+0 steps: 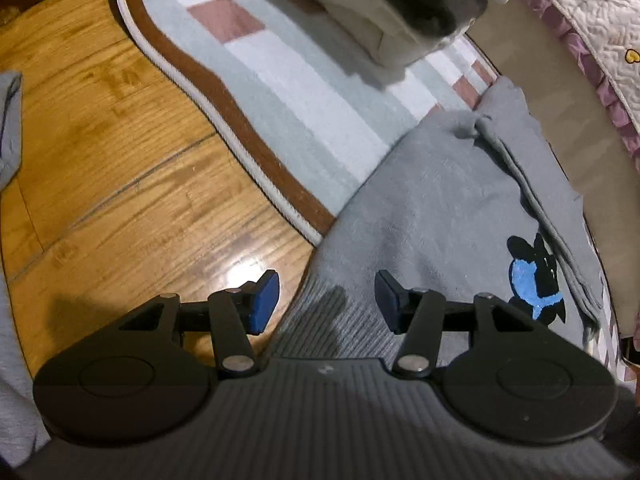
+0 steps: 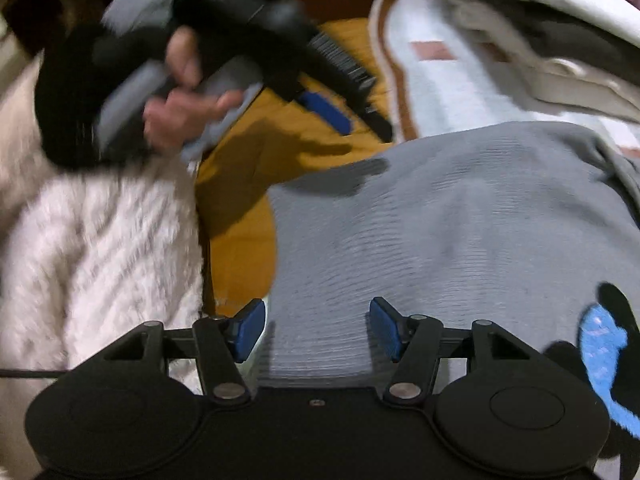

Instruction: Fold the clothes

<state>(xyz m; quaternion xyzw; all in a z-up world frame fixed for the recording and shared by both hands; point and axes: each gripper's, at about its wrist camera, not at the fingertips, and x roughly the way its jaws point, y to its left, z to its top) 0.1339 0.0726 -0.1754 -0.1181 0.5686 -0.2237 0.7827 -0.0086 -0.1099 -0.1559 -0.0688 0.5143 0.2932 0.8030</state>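
A grey sweatshirt (image 1: 432, 208) with a black and blue cartoon print (image 1: 536, 276) lies flat, partly on a rug and partly on the wood floor. My left gripper (image 1: 326, 300) hovers open over the shirt's ribbed hem edge, one pad above the floor and the other above the cloth. In the right wrist view, my right gripper (image 2: 318, 328) is open over the same grey sweatshirt (image 2: 460, 208), with ribbed hem below the gap and nothing pinched. The print (image 2: 604, 344) shows at the right. A hand (image 2: 180, 92) holds the left gripper (image 2: 360, 120) at the upper left, blurred.
A pale blue rug (image 1: 280, 92) with a brown border covers the floor (image 1: 120, 160). A stack of folded clothes (image 1: 384, 12) sits on it beyond the shirt. A quilted bedspread (image 1: 600, 12) hangs at the right. A white fluffy fabric (image 2: 100, 248) fills the left of the right wrist view.
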